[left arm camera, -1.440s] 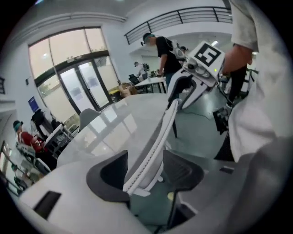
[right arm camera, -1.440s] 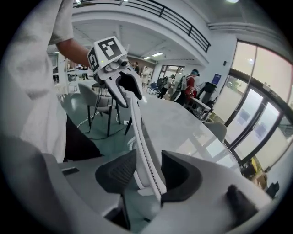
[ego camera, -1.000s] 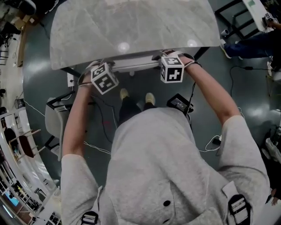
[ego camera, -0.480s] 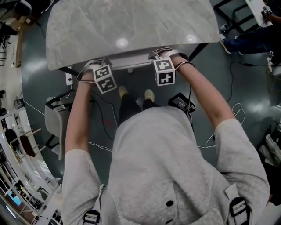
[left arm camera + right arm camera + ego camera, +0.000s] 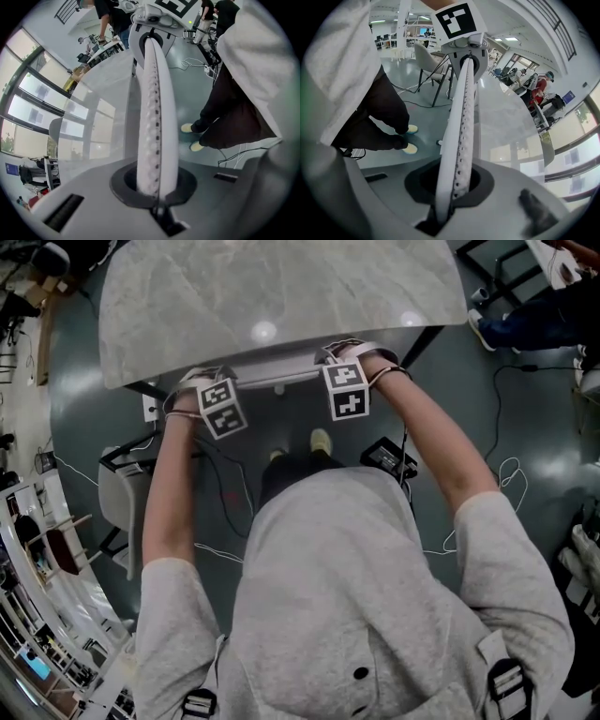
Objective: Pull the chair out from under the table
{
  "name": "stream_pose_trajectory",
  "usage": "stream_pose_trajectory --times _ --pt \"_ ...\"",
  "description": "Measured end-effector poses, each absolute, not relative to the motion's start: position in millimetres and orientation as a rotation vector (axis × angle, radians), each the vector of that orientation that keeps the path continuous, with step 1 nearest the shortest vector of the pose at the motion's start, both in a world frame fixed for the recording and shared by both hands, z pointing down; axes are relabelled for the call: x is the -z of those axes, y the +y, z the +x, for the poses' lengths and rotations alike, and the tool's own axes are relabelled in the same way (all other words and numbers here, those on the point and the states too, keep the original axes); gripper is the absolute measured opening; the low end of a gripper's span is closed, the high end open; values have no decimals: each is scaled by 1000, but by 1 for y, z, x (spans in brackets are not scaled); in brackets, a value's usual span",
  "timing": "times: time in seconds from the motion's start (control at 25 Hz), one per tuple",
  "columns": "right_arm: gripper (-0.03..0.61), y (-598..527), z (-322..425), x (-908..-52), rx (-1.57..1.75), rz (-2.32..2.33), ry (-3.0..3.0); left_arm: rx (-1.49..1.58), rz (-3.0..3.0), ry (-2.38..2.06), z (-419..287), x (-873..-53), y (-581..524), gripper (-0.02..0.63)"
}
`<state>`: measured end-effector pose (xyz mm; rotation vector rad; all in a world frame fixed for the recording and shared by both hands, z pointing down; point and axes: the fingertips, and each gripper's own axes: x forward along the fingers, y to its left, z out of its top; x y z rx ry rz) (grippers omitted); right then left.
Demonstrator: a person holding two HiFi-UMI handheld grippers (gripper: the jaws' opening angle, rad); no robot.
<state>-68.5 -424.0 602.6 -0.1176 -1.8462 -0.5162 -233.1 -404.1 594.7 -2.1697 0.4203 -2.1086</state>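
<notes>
The chair's white perforated backrest (image 5: 279, 378) shows as a thin strip at the near edge of the grey marble table (image 5: 281, 296), with the seat hidden under the top. My left gripper (image 5: 208, 382) grips the strip's left end and my right gripper (image 5: 345, 358) its right end. Both sets of jaws have just been closing, with the backrest between them. In the left gripper view the backrest (image 5: 157, 108) runs from my left gripper (image 5: 154, 183) up to the right gripper (image 5: 152, 14). The right gripper view shows the backrest (image 5: 461, 126) clamped in my right gripper (image 5: 452, 187).
A second grey chair (image 5: 117, 498) stands on the floor to the left. A black power box (image 5: 384, 457) and loose cables (image 5: 487, 493) lie near my feet (image 5: 321, 440). Another person (image 5: 534, 320) sits at the upper right, and another chair (image 5: 426, 58) stands behind.
Both grippers have shifted slightly toward the table edge and settled on the backrest's top. My left foot has stepped back out of sight.
</notes>
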Motion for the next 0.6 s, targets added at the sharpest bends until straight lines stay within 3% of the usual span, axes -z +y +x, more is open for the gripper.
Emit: stream_pose_trajectory --times 0.6 --pt "43 -393 -61 -595 525 -104 -1837 2093 -2165 428 -226 -588 -373 18"
